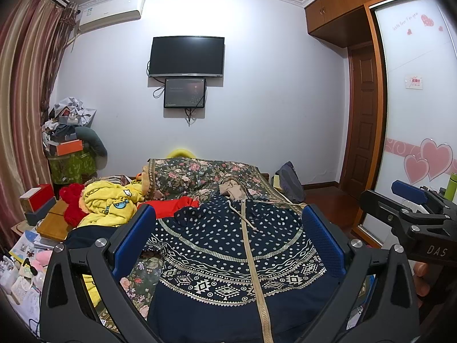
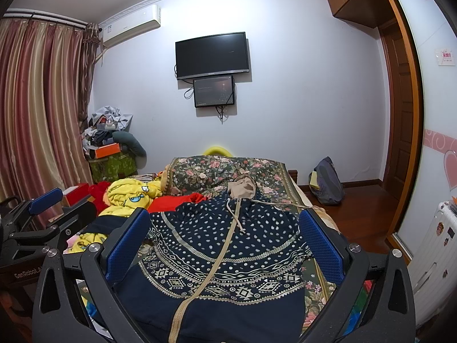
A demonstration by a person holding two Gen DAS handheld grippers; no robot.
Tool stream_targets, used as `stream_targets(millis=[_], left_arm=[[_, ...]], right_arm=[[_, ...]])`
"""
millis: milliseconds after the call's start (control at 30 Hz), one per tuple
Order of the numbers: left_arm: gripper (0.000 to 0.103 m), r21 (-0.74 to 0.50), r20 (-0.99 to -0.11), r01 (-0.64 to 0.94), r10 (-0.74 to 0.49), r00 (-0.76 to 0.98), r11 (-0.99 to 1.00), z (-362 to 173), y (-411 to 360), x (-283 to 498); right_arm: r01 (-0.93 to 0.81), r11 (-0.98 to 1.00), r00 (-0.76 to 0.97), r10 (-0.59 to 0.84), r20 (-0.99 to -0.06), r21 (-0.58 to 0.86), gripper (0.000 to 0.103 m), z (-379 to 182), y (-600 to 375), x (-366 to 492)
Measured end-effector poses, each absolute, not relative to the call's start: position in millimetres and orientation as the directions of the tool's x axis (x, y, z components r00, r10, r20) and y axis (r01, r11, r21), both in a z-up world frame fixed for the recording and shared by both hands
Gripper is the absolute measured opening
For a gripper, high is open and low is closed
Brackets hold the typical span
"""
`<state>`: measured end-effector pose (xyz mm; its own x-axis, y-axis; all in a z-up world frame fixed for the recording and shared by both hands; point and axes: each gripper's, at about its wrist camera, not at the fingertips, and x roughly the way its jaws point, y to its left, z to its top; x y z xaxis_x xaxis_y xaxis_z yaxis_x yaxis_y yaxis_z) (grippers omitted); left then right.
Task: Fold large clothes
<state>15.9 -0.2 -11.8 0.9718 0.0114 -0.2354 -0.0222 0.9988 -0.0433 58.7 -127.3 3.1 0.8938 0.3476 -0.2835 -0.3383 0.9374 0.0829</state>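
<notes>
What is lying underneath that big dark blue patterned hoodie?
The hoodie lies on a floral bedspread, which shows around its edges. A red garment pokes out at its left shoulder. Whatever lies beneath its middle is covered.

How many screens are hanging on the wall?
2. A big dark TV hangs high on the far wall, and a smaller screen sits right under it, glowing faintly. Both show in each view.

Both wrist cams low over bed (image 1: pixel 182 177), facing TV wall, sharing hoodie (image 2: pixel 228 245), left cam further left.
</notes>
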Motion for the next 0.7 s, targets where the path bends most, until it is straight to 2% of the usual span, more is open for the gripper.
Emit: stream_targets(millis=[700], left_arm=[[0.103,-0.044,-0.246,-0.023,0.012,0.969,0.999,-15.5,1.4,20.8]], right_arm=[[-0.331,0.941,0.894,0.338,-0.294,0.076,0.103,-3.3,-124.8,61.6]])
